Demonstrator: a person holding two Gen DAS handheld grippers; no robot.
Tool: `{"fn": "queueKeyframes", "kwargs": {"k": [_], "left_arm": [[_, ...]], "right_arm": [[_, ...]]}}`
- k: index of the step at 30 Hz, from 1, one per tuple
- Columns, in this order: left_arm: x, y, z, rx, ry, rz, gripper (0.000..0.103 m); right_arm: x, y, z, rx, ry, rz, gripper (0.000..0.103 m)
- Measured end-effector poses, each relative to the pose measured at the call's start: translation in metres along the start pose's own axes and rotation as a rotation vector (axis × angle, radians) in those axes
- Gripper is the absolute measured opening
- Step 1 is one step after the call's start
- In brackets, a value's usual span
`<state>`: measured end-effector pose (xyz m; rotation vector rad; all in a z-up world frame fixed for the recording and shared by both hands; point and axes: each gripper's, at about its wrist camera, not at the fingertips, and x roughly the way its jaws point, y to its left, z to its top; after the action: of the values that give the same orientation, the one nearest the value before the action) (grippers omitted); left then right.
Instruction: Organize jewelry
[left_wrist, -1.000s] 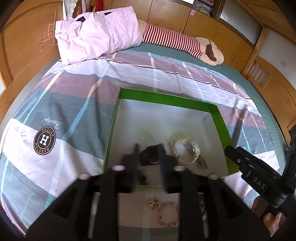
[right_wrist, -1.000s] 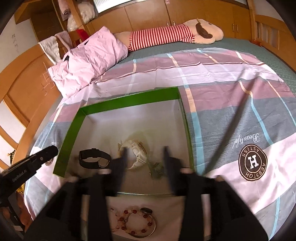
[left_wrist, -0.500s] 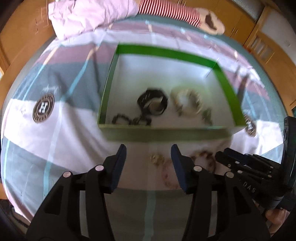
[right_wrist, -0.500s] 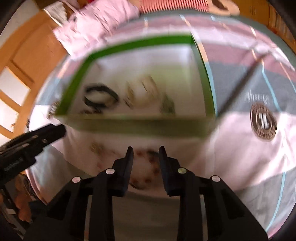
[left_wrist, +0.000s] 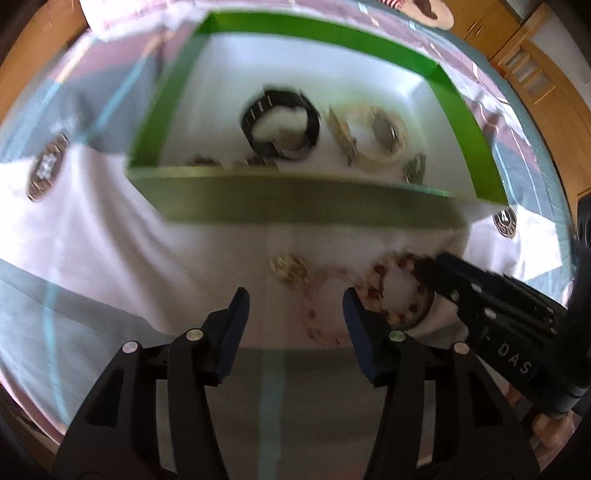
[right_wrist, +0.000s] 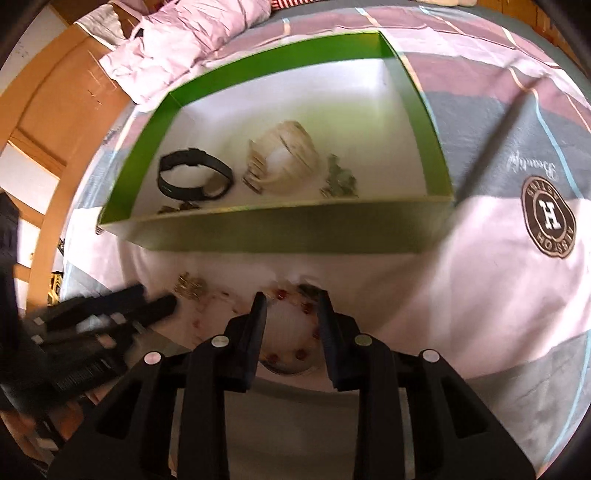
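A green box (left_wrist: 295, 206) (right_wrist: 288, 232) on the bedsheet holds a black watch (left_wrist: 280, 125) (right_wrist: 195, 179), a cream watch (left_wrist: 373, 140) (right_wrist: 284, 162), a dark bead chain (right_wrist: 179, 207) and a small metal piece (right_wrist: 338, 179). In front of the box lie a gold piece (left_wrist: 290, 267) (right_wrist: 190, 286), a pink bead bracelet (left_wrist: 308, 314) and a red bead bracelet (left_wrist: 378, 267) (right_wrist: 301, 355). My left gripper (left_wrist: 295, 299) (right_wrist: 159, 299) is open above the pink bracelet. My right gripper (right_wrist: 291, 299) (left_wrist: 424, 264) stands partly open astride the red bracelet, with no visible squeeze.
The checked sheet with round logo patches (right_wrist: 548, 218) spreads around the box. A pink pillow (right_wrist: 184, 48) lies at the head of the bed by the wooden frame (right_wrist: 55, 110). A person's hand (left_wrist: 546, 424) shows behind the right gripper.
Both grippers have dropped and tipped downward from above the box to the jewelry in front of it. The left jaws have widened. The right jaws have narrowed.
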<state>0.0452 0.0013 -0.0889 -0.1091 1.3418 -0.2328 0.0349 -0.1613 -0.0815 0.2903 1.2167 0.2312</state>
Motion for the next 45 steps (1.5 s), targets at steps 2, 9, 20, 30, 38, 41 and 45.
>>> {"fn": "queueKeyframes", "kwargs": {"k": [2, 9, 20, 30, 38, 41, 45], "left_arm": [[0.005, -0.001, -0.003, 0.005, 0.016, 0.012, 0.05], [0.016, 0.002, -0.01, 0.017, 0.049, 0.086, 0.05], [0.017, 0.015, -0.012, 0.012, 0.04, 0.165, 0.051], [0.008, 0.036, -0.013, -0.01, 0.035, 0.166, 0.053], [0.008, 0.034, -0.013, 0.009, 0.026, 0.17, 0.035], [0.002, 0.031, -0.013, 0.005, 0.015, 0.147, 0.009], [-0.017, 0.041, -0.007, -0.013, -0.031, 0.101, 0.008]], "right_arm": [[0.006, 0.005, 0.0, -0.004, 0.018, -0.015, 0.03], [0.023, 0.011, -0.006, -0.014, 0.096, -0.034, 0.03], [0.013, -0.008, -0.012, 0.014, 0.111, -0.123, 0.03], [0.019, 0.016, -0.018, -0.052, 0.119, -0.014, 0.03], [0.019, 0.021, -0.014, -0.066, 0.094, -0.059, 0.008], [0.005, 0.014, -0.01, -0.051, 0.057, -0.044, 0.008], [-0.015, 0.009, -0.005, -0.031, -0.004, -0.001, 0.008]]}}
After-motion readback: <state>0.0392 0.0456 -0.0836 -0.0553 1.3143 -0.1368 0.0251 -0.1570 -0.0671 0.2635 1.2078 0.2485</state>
